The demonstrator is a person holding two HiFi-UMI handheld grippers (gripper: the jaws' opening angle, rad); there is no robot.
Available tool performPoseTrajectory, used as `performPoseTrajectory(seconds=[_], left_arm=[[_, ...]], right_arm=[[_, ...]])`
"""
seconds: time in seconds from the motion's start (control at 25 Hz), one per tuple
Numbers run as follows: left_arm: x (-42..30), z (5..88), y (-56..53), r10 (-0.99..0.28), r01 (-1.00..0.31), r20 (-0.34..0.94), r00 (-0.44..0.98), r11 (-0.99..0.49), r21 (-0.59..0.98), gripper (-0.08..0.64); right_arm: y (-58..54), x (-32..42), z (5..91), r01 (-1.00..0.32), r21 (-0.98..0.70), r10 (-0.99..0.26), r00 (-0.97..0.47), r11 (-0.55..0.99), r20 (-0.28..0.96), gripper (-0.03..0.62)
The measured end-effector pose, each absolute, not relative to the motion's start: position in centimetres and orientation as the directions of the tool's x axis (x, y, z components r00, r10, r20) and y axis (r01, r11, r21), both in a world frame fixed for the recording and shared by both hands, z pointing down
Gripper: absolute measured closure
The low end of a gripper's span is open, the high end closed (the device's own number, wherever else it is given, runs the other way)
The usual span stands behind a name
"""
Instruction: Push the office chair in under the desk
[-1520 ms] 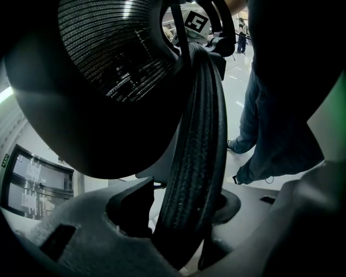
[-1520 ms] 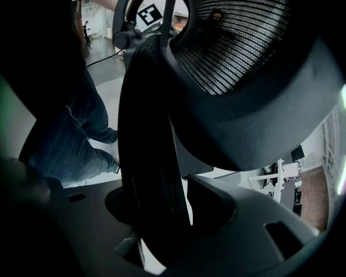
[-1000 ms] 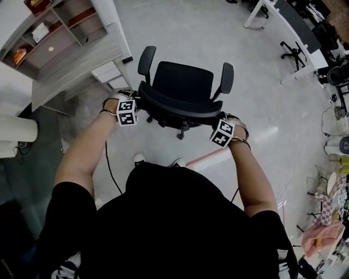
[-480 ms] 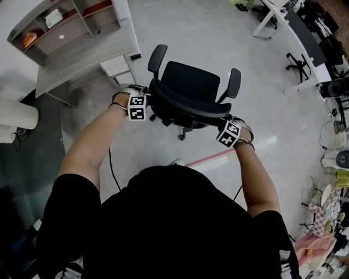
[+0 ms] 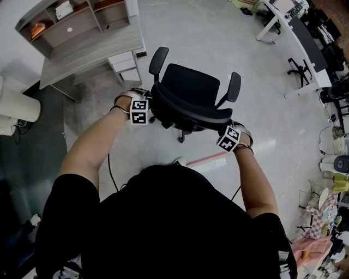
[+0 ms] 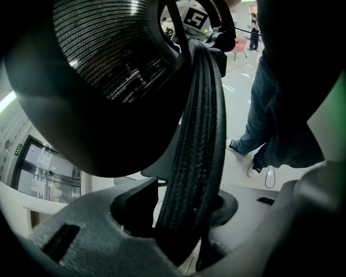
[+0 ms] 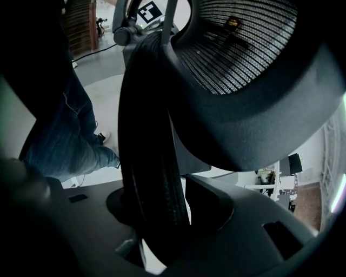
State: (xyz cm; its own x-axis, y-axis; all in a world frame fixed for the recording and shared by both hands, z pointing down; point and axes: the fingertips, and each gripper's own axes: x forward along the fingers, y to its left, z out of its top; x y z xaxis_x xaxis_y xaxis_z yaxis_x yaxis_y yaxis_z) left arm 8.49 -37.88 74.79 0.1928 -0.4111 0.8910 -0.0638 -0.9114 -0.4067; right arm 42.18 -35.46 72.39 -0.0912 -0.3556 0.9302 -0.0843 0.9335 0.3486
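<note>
The left gripper (image 6: 186, 216) has the rim of the office chair (image 5: 191, 87) backrest between its jaws. The jaws are closing and both press on the rim. The right gripper (image 7: 157, 216) is clamped on the same rim at its opposite end. Each gripper's marker cube sits just outside the backrest.

Chair description:
- Black throughout, with a curved mesh backrest (image 5: 191, 110) edged by a ribbed band.
- Padded seat, with two upright armrests (image 5: 158, 59) that have rounded pads.
- It stands on the pale grey floor (image 5: 218, 32), backrest toward the person, apart from the grey counter (image 5: 90, 48).

Limits of view:
- The seat covers most of the chair base; only one castor (image 5: 181, 139) shows below it.
- The person's torso (image 5: 169, 223) blocks the floor nearest the camera.
- A pink strip (image 5: 206, 159) on the floor runs out from behind the torso.
- Both gripper views are dark and filled by the backrest. Past it they show only the person's jeans and shoes.
- A white cylinder (image 5: 19, 111) is cut off at the left edge.

Storage:
- A shelf hutch (image 5: 82, 22) rises from the counter.
- Its compartments hold a white item (image 5: 64, 9) and an orange item (image 5: 37, 30), both too small to identify.
- A white drawer unit (image 5: 125, 61) stands at the counter's right end.

Further off, a long white desk (image 5: 294, 32) stands at upper right, with a second chair base (image 5: 297, 68) beside it.
</note>
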Motion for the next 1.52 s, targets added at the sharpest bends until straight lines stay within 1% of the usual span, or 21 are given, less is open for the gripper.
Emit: performPoseTrajectory(seconds=[0.28,0.64,0.76,1.0,1.52], left_arm=[[6.0,74.8,-33.3,-0.424,-0.111,0.889,0.171,-0.905,-0.411,0.364],[-0.3,74.8,-25.9,-0.432,-0.196,0.892,0.132,-0.894,-0.404,0.364],[-3.1,75.0,-24.1,-0.441,-0.218,0.891,0.111,-0.885,-0.411,0.364],[-9.6,75.3,-20.1,-0.419,-0.262,0.905,0.071,-0.883,-0.389,0.364],[-24.1,75.0,-9.7,-0.441,-0.414,0.897,0.008,-0.818,-0.399,0.364]], right_arm=[[-32.7,39.8,72.4,-0.038,0.355,-0.357,-0.106,0.934,0.928,0.408],[-28.5,33.4,72.3,0.048,0.354,-0.345,-0.142,0.934,0.928,0.408],[-27.5,30.6,72.7,0.068,0.361,-0.347,-0.158,0.930,0.925,0.408],[-25.6,23.9,72.8,0.119,0.360,-0.336,-0.182,0.925,0.924,0.408],[-20.7,7.9,72.3,0.275,0.367,-0.298,-0.262,0.889,0.918,0.414]])
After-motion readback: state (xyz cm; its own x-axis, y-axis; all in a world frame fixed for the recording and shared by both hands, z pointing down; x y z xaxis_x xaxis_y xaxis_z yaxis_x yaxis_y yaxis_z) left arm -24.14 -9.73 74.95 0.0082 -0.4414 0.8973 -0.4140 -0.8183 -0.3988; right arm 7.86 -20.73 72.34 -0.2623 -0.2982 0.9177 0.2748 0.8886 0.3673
